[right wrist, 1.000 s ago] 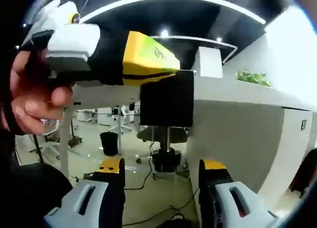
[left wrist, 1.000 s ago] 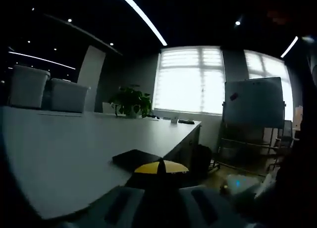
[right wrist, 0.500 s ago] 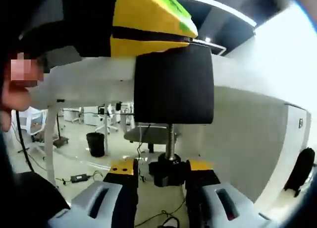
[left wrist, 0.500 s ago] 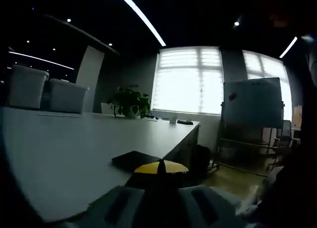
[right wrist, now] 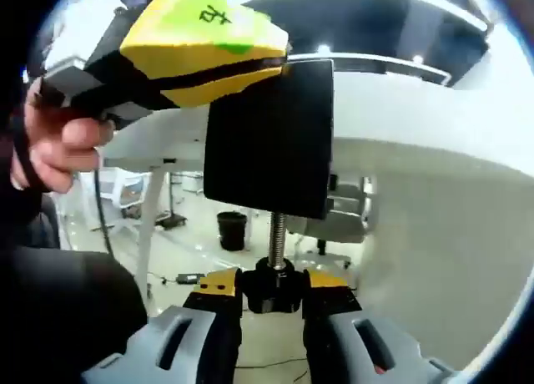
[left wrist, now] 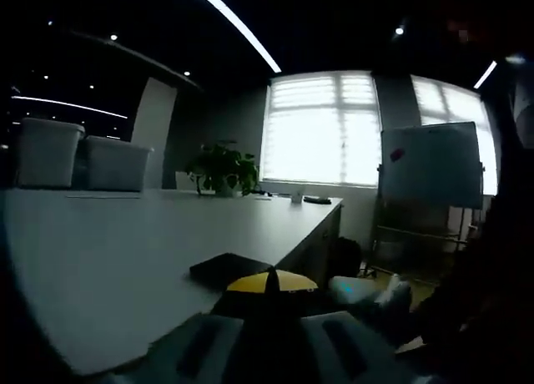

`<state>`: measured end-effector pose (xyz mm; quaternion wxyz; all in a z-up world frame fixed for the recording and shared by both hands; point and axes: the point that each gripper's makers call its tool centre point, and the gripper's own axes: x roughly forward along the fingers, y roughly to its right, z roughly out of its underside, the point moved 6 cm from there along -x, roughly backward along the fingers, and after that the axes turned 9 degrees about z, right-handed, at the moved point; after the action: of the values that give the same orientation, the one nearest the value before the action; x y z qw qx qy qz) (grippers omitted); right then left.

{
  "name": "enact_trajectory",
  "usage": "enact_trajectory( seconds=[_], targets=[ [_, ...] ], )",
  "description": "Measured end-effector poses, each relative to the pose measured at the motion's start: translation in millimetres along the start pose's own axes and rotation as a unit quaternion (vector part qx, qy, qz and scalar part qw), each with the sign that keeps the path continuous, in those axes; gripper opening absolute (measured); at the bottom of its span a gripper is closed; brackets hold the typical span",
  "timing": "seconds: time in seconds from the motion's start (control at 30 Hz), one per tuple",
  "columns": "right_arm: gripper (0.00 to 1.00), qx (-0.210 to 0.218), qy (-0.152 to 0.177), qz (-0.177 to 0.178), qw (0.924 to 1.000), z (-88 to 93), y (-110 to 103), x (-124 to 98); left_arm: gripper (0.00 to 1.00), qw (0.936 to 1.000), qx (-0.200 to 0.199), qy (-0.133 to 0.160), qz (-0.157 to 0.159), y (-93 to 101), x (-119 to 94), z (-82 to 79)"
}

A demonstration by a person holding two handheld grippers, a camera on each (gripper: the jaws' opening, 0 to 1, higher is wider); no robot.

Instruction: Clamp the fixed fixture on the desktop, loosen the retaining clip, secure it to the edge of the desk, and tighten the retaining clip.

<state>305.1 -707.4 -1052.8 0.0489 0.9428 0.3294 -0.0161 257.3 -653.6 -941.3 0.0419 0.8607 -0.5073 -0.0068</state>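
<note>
The worktop (left wrist: pixel 125 250) looks smooth and matt, a pale laminate with a soft sheen toward its far edge. The fixture's block (right wrist: pixel 271 138) is matt black, like dull plastic, and its screw (right wrist: pixel 276 238) is threaded bare metal ending in a black plastic knob (right wrist: pixel 274 285). The left claw (right wrist: pixel 204 46) has glossy yellow plastic shells with black seams; the right claw (right wrist: pixel 273 288) shows yellow tips on smooth grey plastic.

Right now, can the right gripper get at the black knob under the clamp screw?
Probably yes: the right gripper already has its fingers on either side of the black knob, with nothing between them.
</note>
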Motion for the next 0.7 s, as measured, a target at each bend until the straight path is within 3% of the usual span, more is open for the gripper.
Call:
enact_trajectory(
  seconds=[0.1,0.23,0.37,0.53,0.6,0.7],
  targets=[
    [0.26,-0.005,0.022,-0.067,0.9975,0.4,3.0,2.0,0.01,1.0000,-0.001,-0.004,-0.002,-0.3,0.3,0.1],
    [0.26,0.014,0.046,-0.148,0.9878,1.9,5.3,2.9,0.01,1.0000,-0.003,-0.008,-0.005,1.9,5.5,-1.2],
    [0.26,0.013,0.040,-0.206,0.9776,2.1,8.5,3.4,0.01,0.9997,0.002,-0.023,-0.002,2.6,11.4,-0.5],
    [0.26,0.006,0.031,-0.206,0.9781,0.7,5.8,3.1,0.01,0.9997,-0.001,-0.026,-0.002,2.6,13.2,1.6],
    [0.30,0.003,0.022,-0.165,0.9861,0.8,8.1,1.3,0.01,0.9997,-0.005,-0.024,-0.002,2.7,13.5,1.9],
    [0.48,-0.020,0.031,-0.055,0.9978,-1.2,18.7,-7.3,0.01,0.9997,-0.005,-0.022,-0.004,2.9,13.8,2.6]
  ],
)
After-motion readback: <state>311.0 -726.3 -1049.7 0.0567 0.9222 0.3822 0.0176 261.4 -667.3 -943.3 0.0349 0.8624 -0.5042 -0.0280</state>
